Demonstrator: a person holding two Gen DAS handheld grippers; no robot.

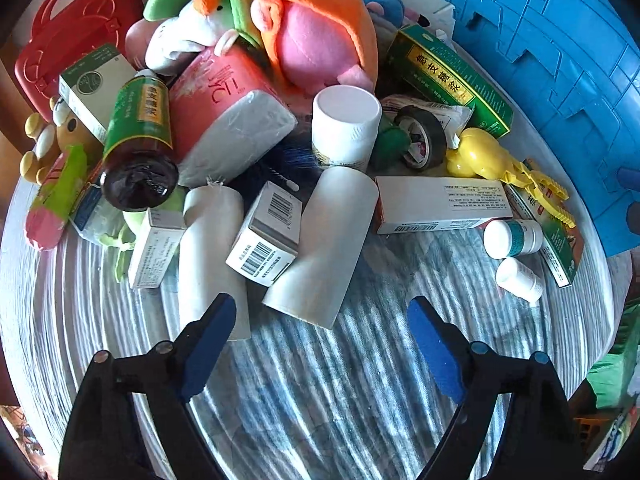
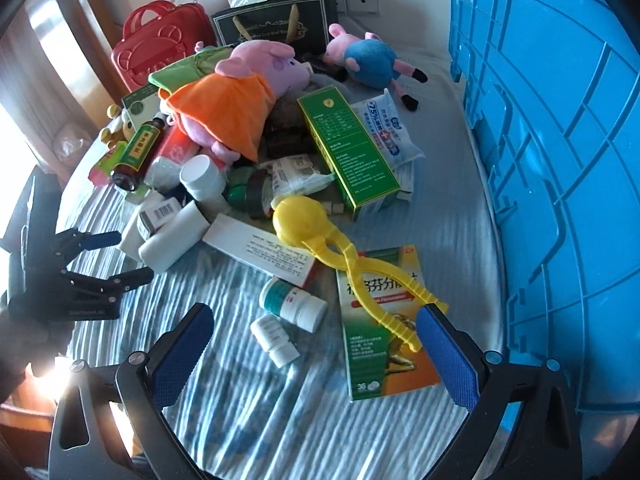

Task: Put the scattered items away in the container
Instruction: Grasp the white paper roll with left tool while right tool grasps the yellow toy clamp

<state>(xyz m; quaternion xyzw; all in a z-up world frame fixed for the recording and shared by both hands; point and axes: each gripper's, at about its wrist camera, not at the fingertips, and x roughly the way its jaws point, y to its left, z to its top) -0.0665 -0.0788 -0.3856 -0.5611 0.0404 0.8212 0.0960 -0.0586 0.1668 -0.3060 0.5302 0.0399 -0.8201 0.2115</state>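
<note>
A heap of scattered items lies on a striped bedsheet (image 1: 320,380). My left gripper (image 1: 320,306) is open, low over the sheet, and the near end of a white paper roll (image 1: 324,240) lies between its fingertips without touching the pads. A barcoded box (image 1: 266,236) leans beside that roll. My right gripper (image 2: 316,312) is open over two small white pill bottles (image 2: 294,302). Its right finger is close to the handle of a yellow clamp toy (image 2: 308,220), which lies across a green-orange medicine box (image 2: 384,344). The blue crate (image 2: 560,160) stands at the right.
Plush toys (image 1: 320,36), a brown syrup bottle (image 1: 138,140), a pink tissue pack (image 1: 224,108), a white jar (image 1: 346,120), black tape (image 1: 420,136) and green boxes (image 2: 348,148) fill the heap. A red case (image 2: 156,48) and a dark bag (image 2: 276,24) stand behind. The left gripper (image 2: 132,256) shows at the left.
</note>
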